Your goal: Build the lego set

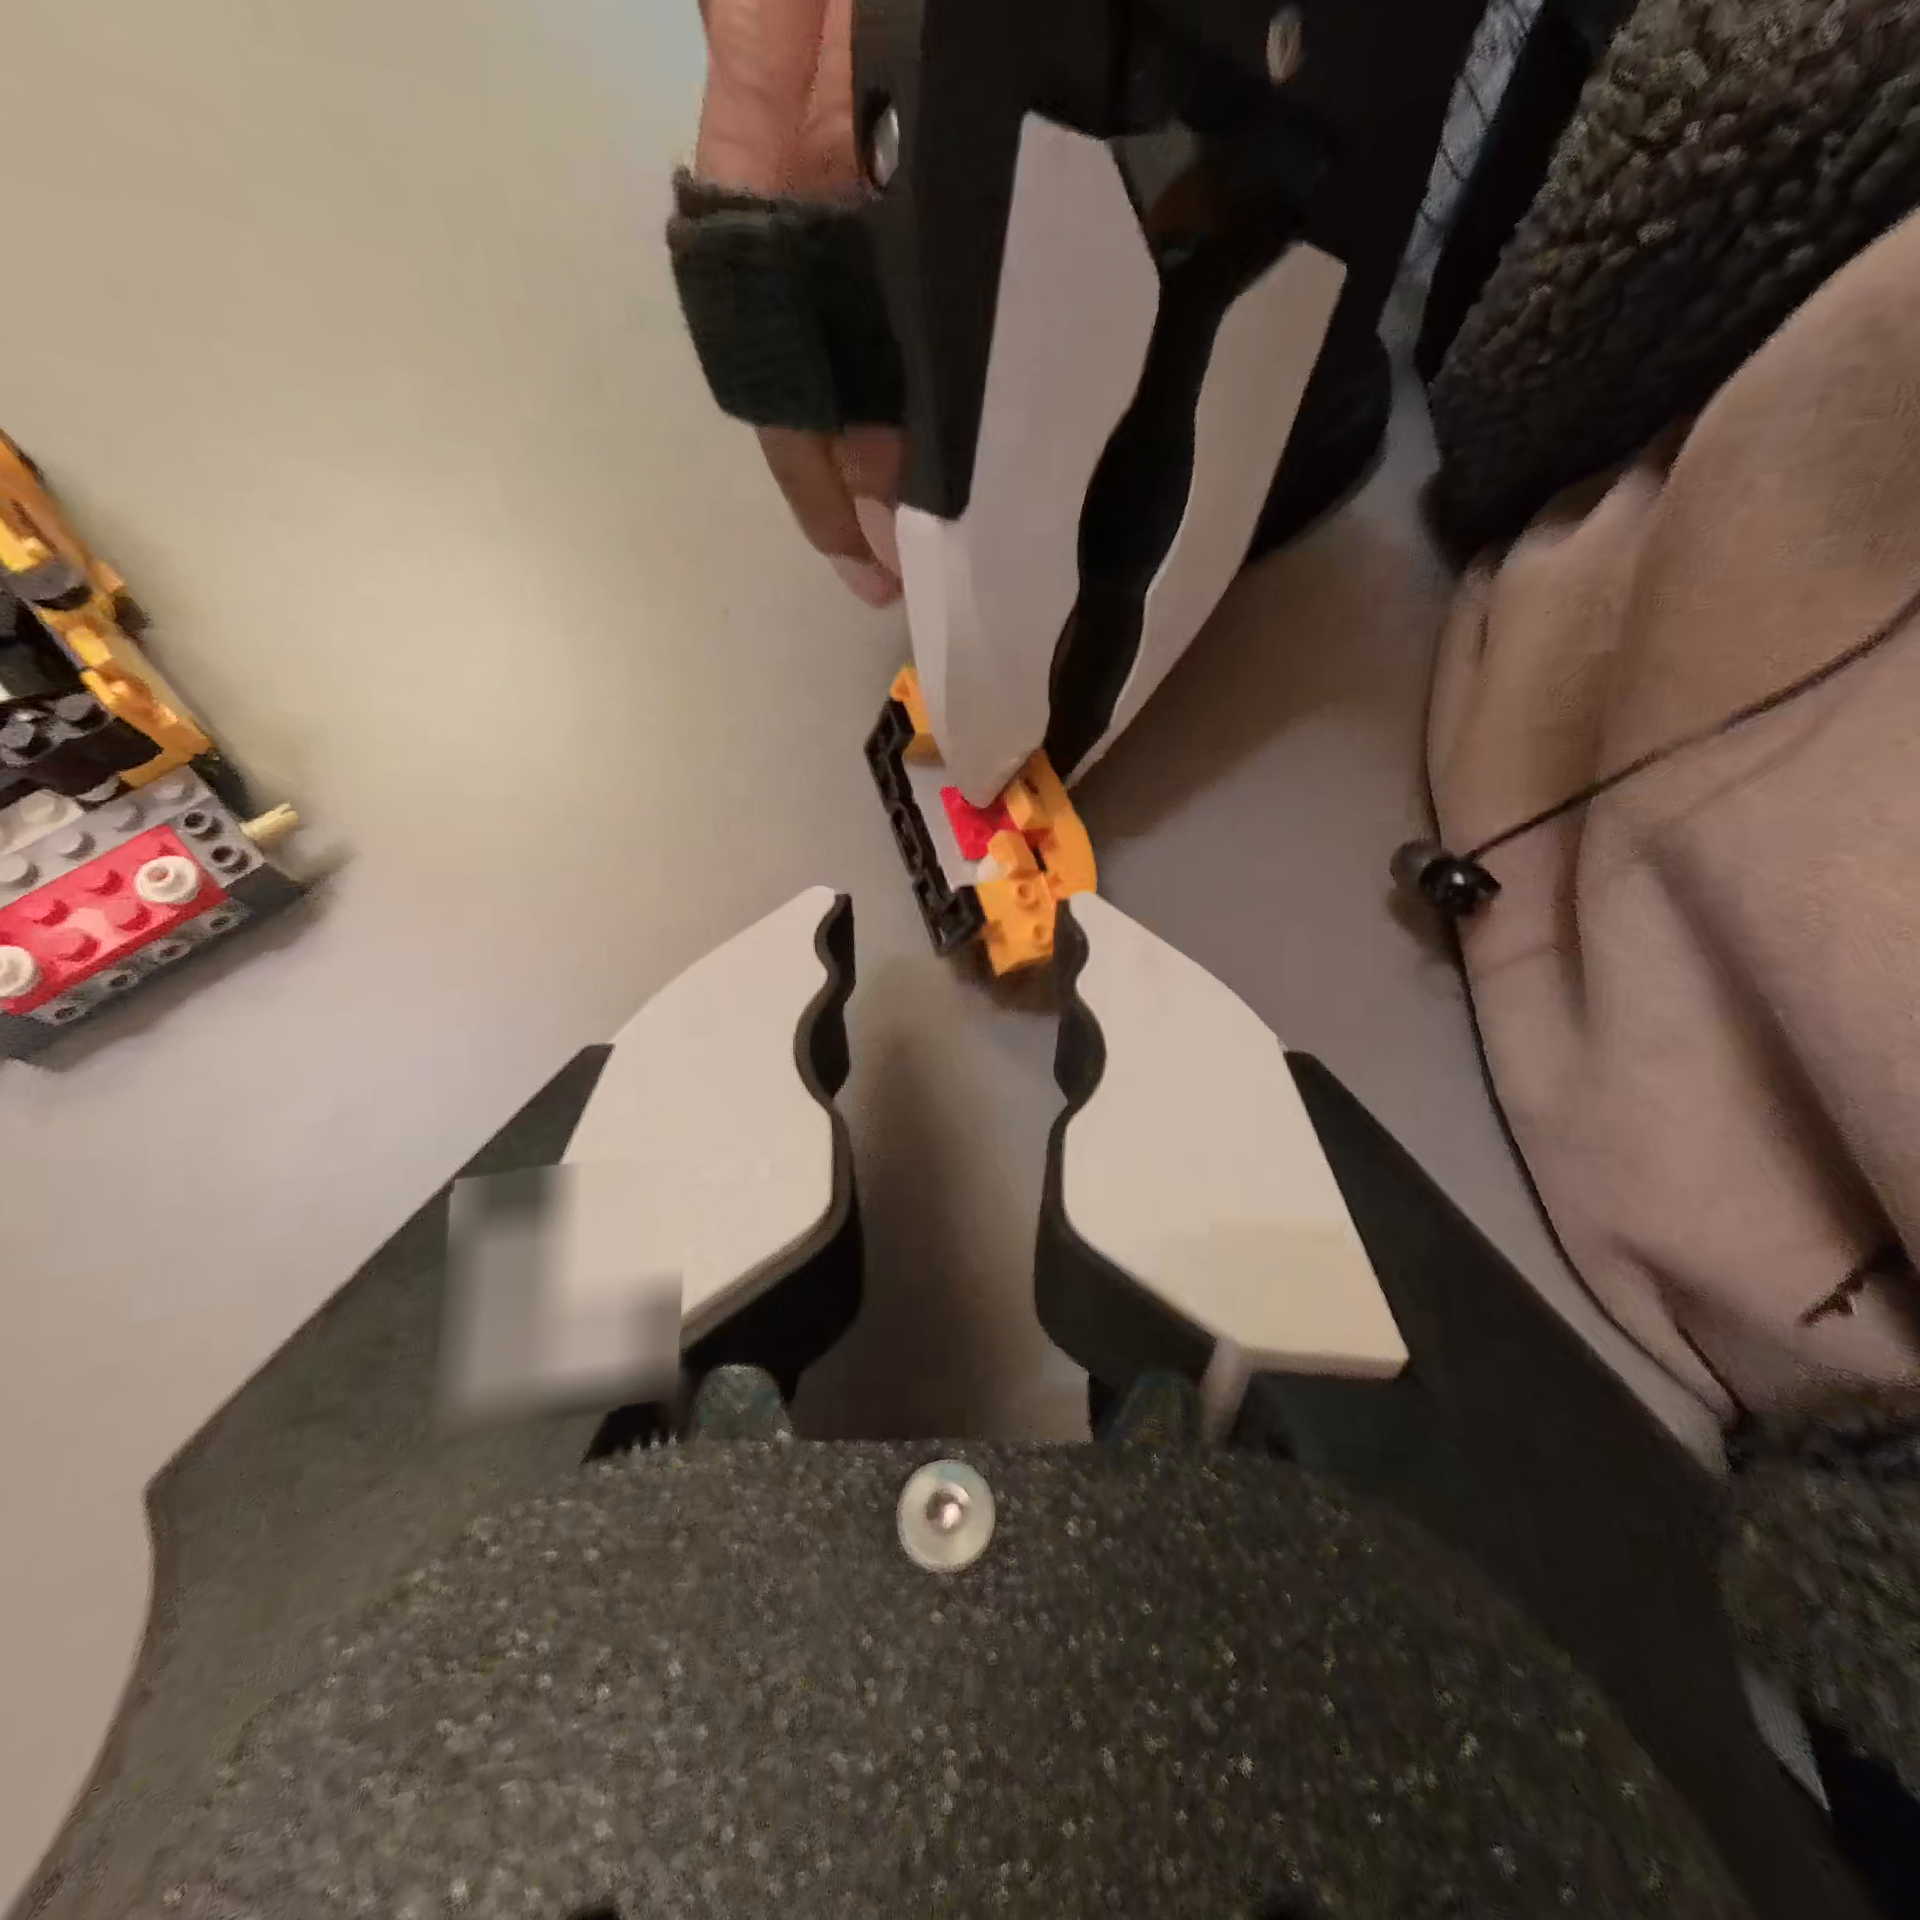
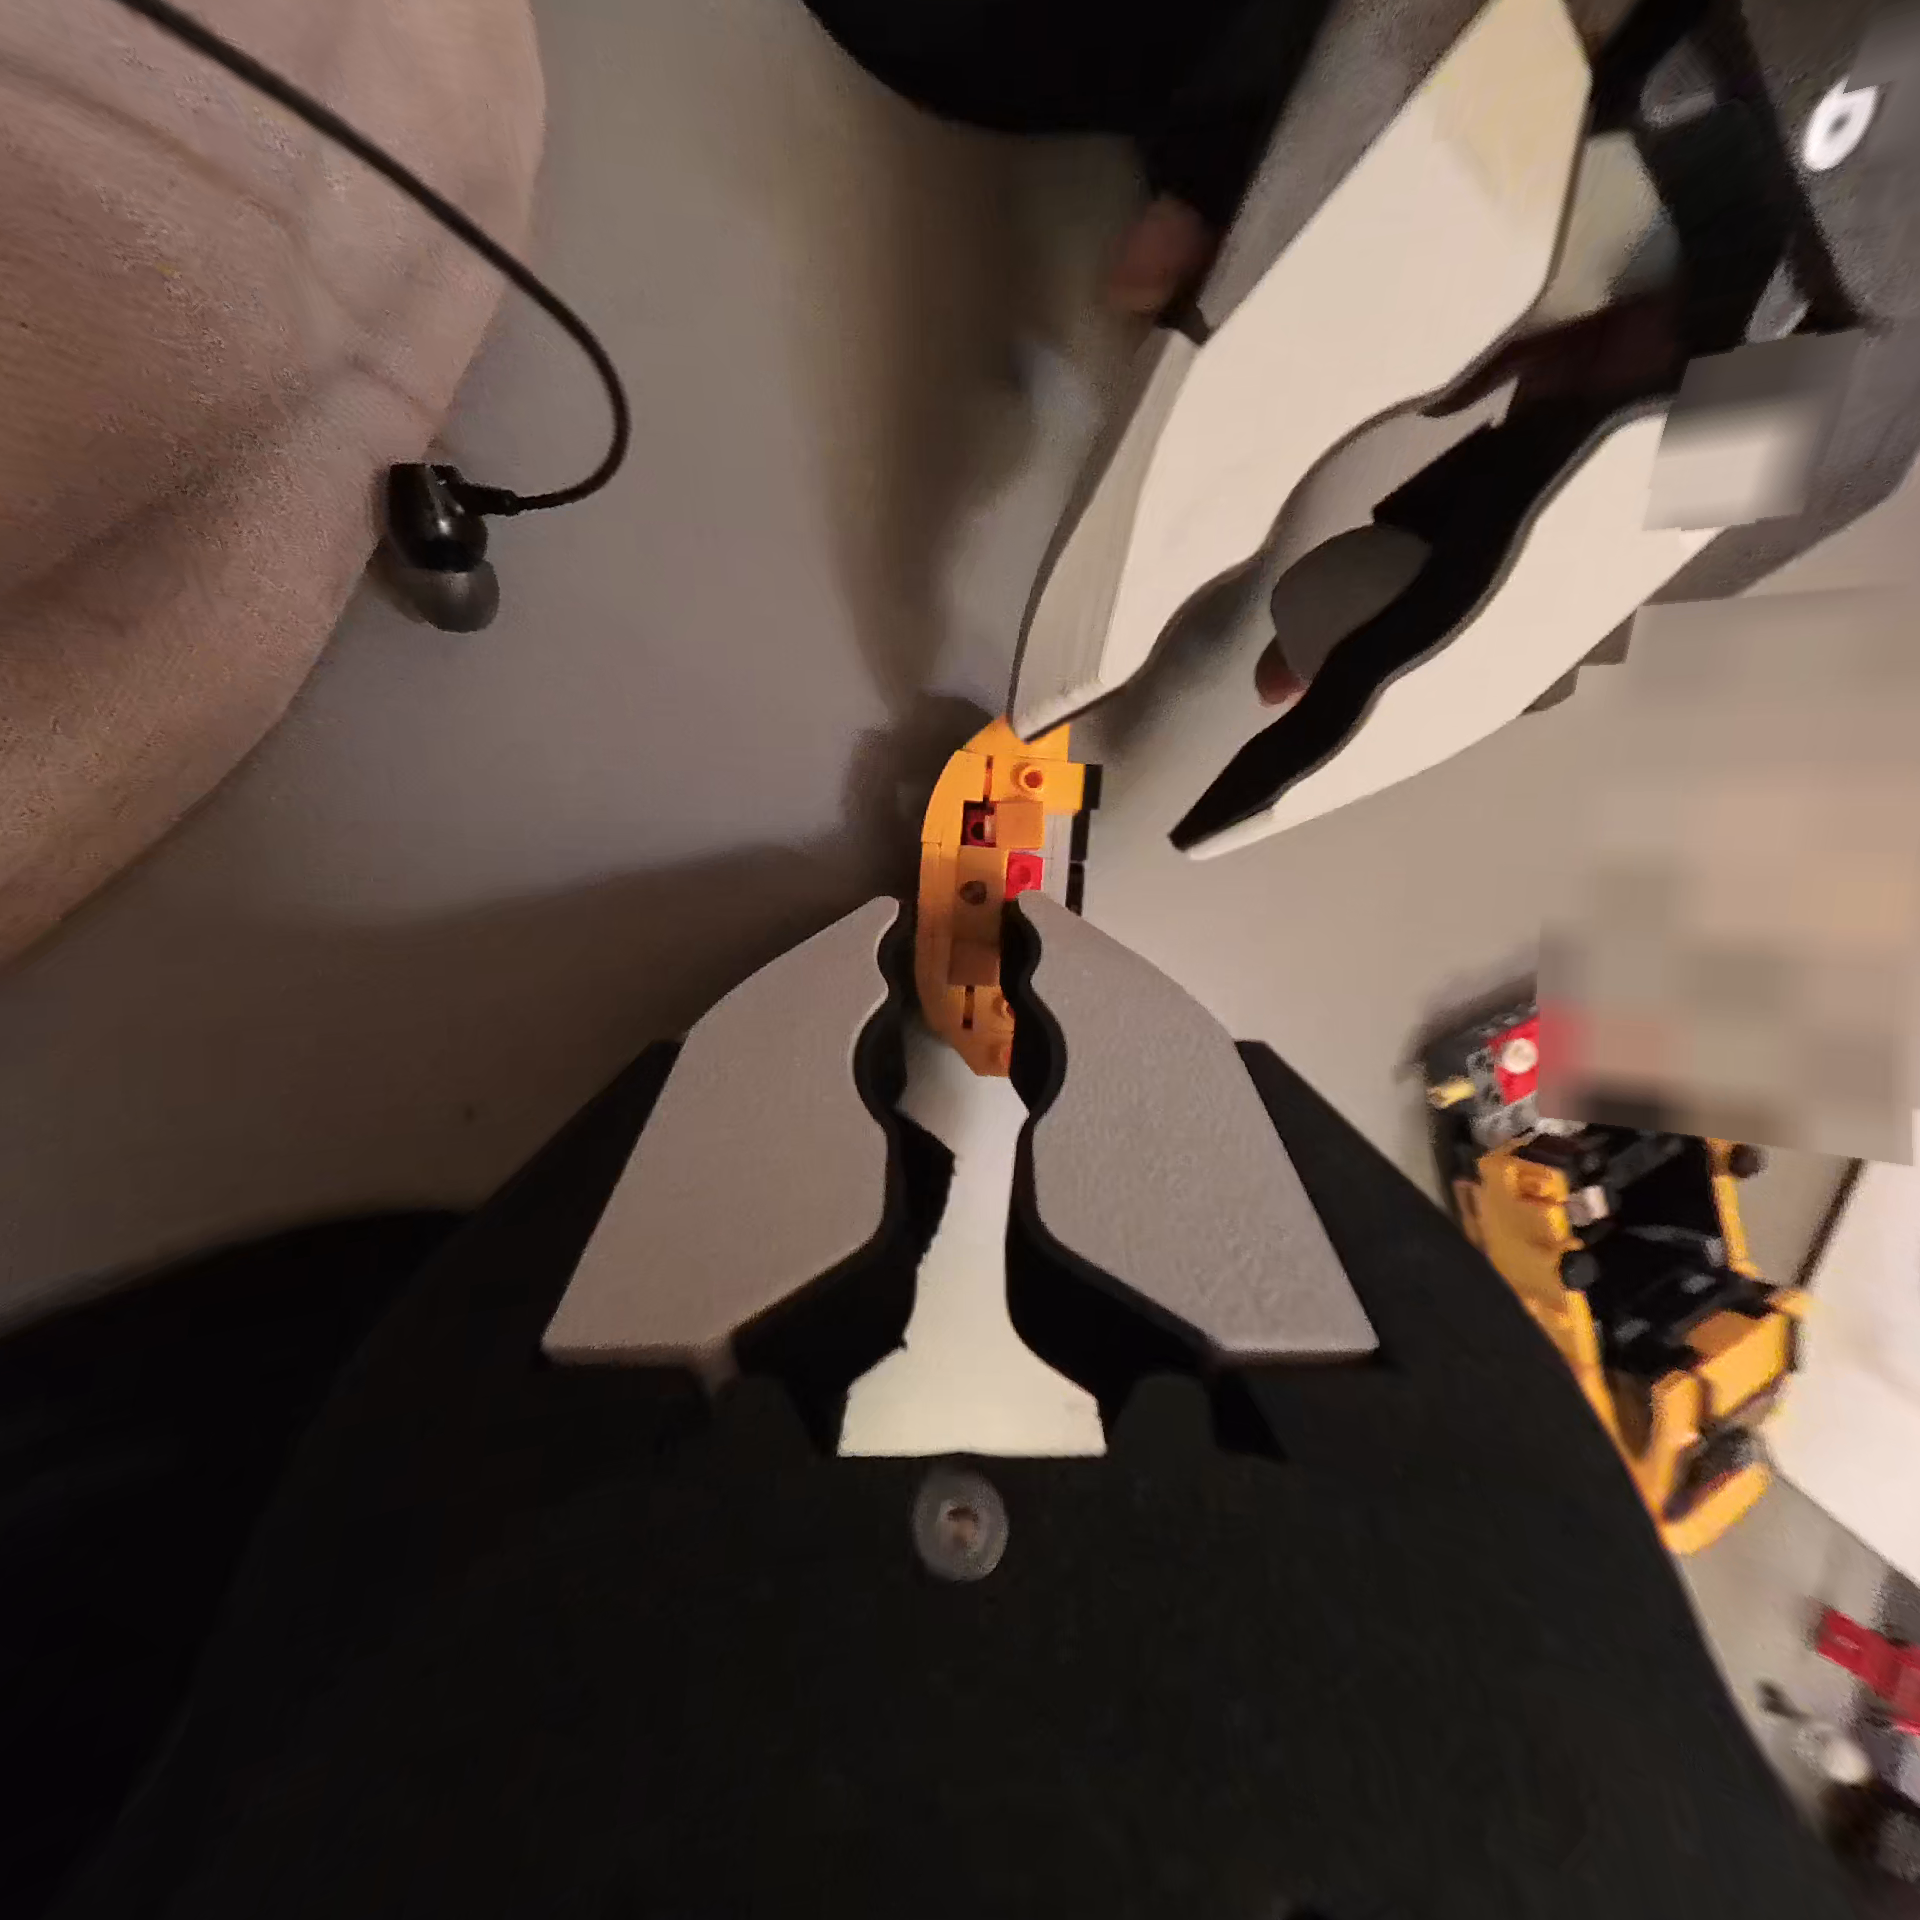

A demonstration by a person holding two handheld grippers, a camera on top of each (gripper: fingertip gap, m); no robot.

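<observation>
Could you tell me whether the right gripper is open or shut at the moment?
Shut: the right gripper clamps the small orange lego piece between its fingers.

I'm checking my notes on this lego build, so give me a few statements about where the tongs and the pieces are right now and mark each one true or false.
1. The right tongs are closed on the small orange sub-assembly. True.
2. The left tongs grip a red brick. False: they are open and hold nothing, one tip just beside the orange sub-assembly.
3. The larger yellow and black lego model sits apart on the table, untouched by either tongs. True.
4. The sub-assembly is all orange. False: it also shows red pieces and a black frame piece.
5. An earbud on a black cord lies by the beige fabric. True.
</observation>
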